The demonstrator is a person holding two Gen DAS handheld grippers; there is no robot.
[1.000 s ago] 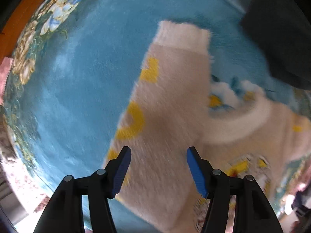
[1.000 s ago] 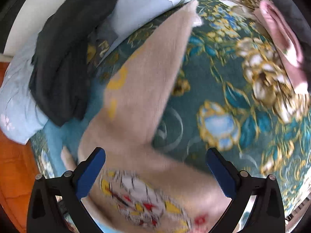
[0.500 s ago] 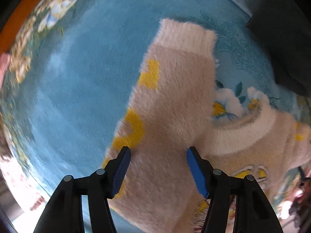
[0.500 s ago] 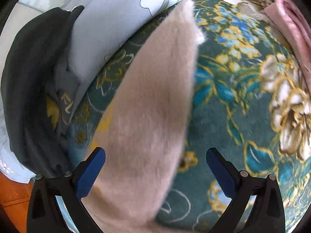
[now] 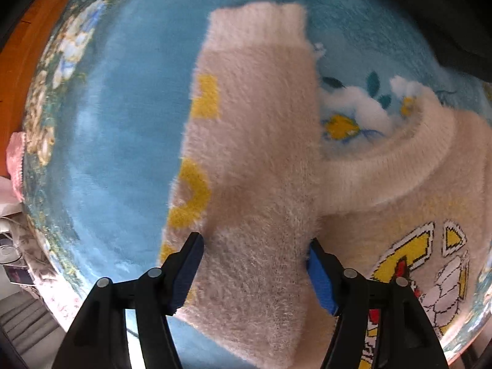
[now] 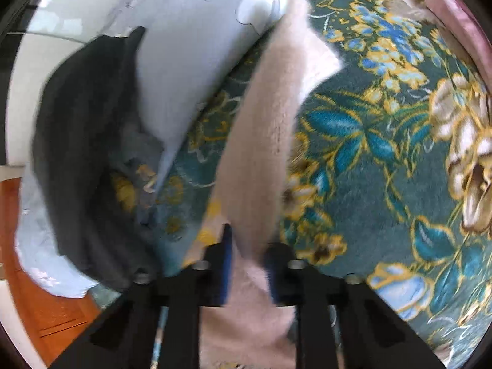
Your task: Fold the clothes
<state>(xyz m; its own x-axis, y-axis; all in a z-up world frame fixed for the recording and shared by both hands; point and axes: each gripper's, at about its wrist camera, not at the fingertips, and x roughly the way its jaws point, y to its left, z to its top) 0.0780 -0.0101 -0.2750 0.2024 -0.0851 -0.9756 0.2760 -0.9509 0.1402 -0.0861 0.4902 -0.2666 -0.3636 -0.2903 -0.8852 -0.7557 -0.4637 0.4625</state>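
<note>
A fuzzy beige sweater (image 5: 384, 215) with yellow patches lies on a floral blue blanket (image 5: 123, 117). In the left wrist view one sleeve (image 5: 255, 141) stretches away to its cuff, and my left gripper (image 5: 255, 264) is open with a blue pad on each side of the sleeve, low over it. In the right wrist view my right gripper (image 6: 246, 255) is shut on the other sleeve (image 6: 261, 141), pinched into a ridge that runs away toward its cuff near the pillow.
A dark garment (image 6: 83, 160) lies on a pale floral pillow (image 6: 190, 46) at the left; it also shows in the left wrist view (image 5: 436, 9). A pink cloth (image 6: 461, 21) lies at the far right. The orange floor (image 5: 27, 49) borders the bed.
My right gripper has moved along the sleeve and shut on it, bunching it up. My left gripper has come lower over the other sleeve and stays open.
</note>
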